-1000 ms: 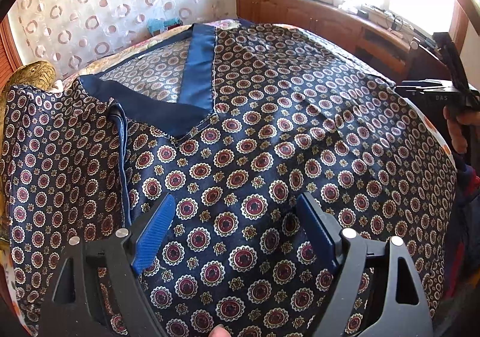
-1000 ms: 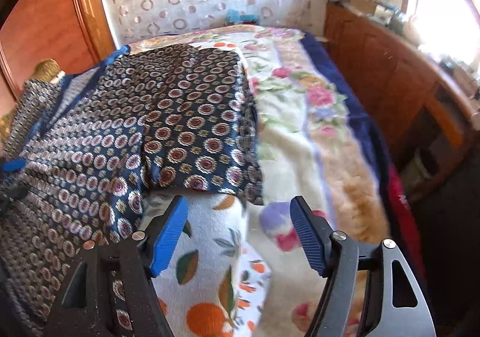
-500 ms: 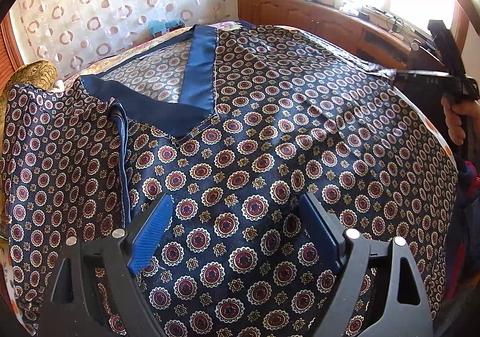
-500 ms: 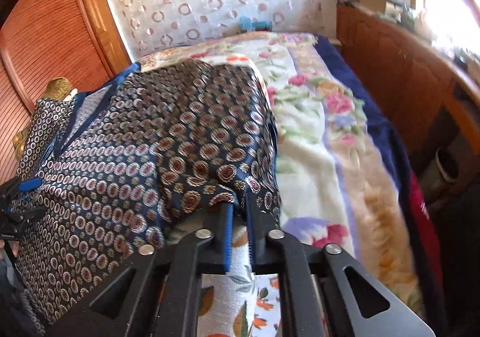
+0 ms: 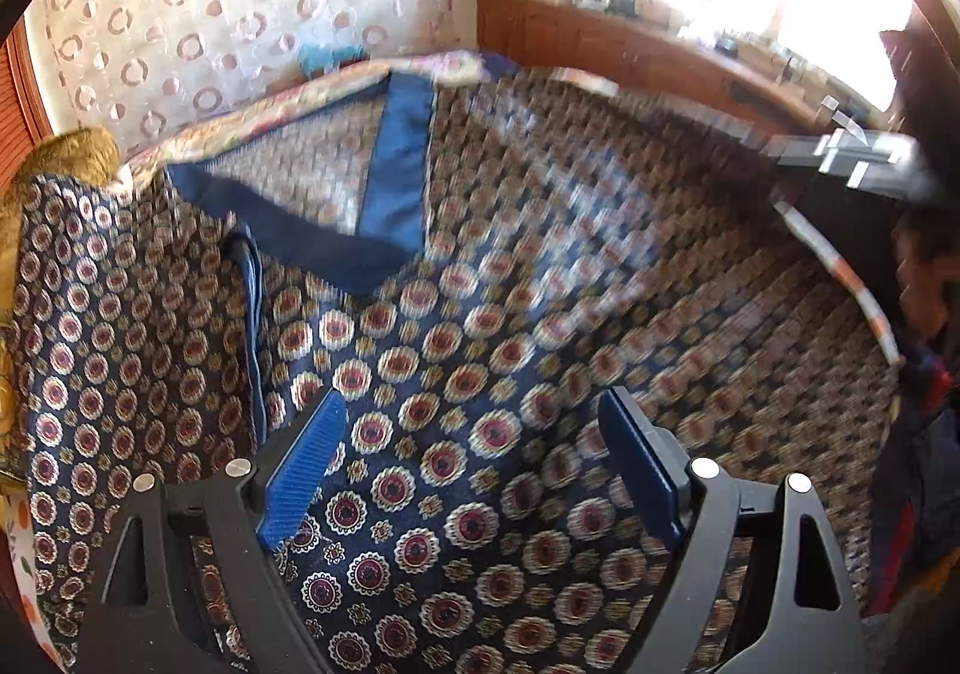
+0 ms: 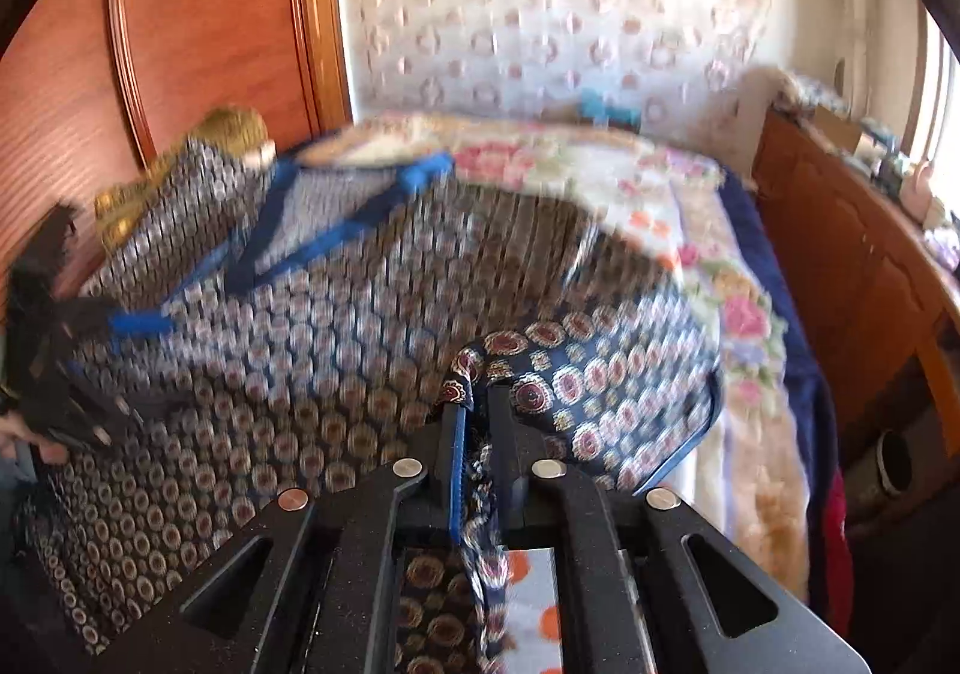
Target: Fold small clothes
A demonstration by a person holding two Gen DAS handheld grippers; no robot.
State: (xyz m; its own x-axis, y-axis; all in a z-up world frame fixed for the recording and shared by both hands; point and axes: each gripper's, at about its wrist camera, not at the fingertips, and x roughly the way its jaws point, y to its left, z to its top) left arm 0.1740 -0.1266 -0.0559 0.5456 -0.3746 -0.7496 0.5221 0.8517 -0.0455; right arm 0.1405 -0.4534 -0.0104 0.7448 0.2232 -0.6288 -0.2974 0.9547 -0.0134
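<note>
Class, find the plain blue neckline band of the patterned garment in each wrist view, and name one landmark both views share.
Left wrist: blue neckline band, upper centre-left, forming a V.
Right wrist: the band, upper left, blurred, beyond the pinched fabric.
Shared landmark: the circle-patterned curtain.

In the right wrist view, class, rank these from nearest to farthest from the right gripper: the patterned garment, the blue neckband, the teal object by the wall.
1. Garment: pinched between the jaws of the right gripper, which are opening slightly.
2. Neckband: up and left, mid-bed.
3. Teal object: far end of the bed, against the wall.
</note>
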